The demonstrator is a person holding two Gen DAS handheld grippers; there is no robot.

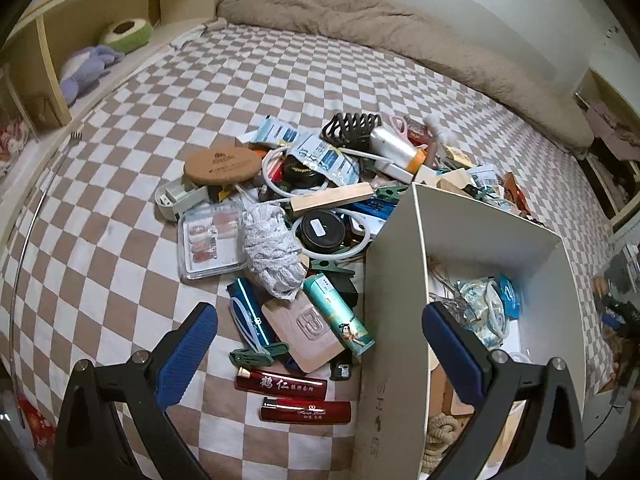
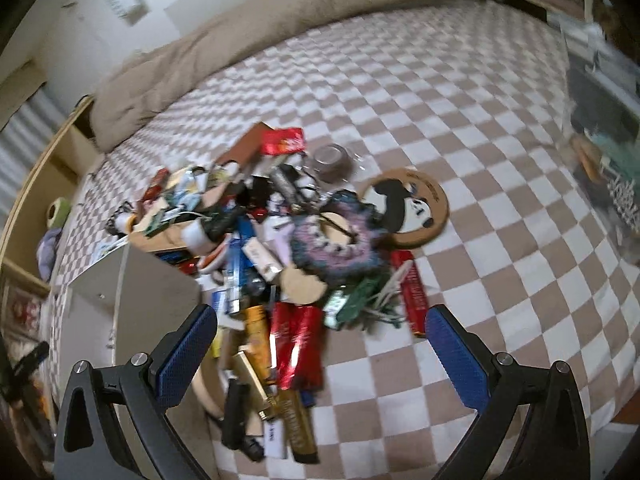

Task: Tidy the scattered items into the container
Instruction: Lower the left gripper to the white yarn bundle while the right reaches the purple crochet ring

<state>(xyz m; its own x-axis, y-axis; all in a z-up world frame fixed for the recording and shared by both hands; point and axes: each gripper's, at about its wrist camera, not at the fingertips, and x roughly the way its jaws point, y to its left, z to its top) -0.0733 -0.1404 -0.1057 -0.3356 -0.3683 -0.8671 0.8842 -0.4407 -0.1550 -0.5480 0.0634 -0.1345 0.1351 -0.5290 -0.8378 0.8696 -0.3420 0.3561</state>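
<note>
A pile of small items lies on the checkered bed beside a white cardboard box (image 1: 400, 264). In the left wrist view my left gripper (image 1: 320, 332) is open and empty above a teal tube (image 1: 338, 316), a tan card (image 1: 306, 332) and two red cases (image 1: 280, 385); its right finger is over the box, which holds several items (image 1: 486, 308). In the blurred right wrist view my right gripper (image 2: 322, 338) is open and empty above red foil packets (image 2: 298, 344) and a gold tube (image 2: 292, 420). The box (image 2: 132, 276) is at the left.
A cork coaster (image 1: 222, 167), a nail-tip case (image 1: 210, 240) and crumpled paper (image 1: 270, 250) lie in the pile. A panda coaster (image 2: 410, 208) and a crochet scrunchie (image 2: 340, 240) lie on its right side. A beige blanket (image 1: 360, 24) lies at the far edge, and a wooden shelf (image 1: 80, 32) stands on the left.
</note>
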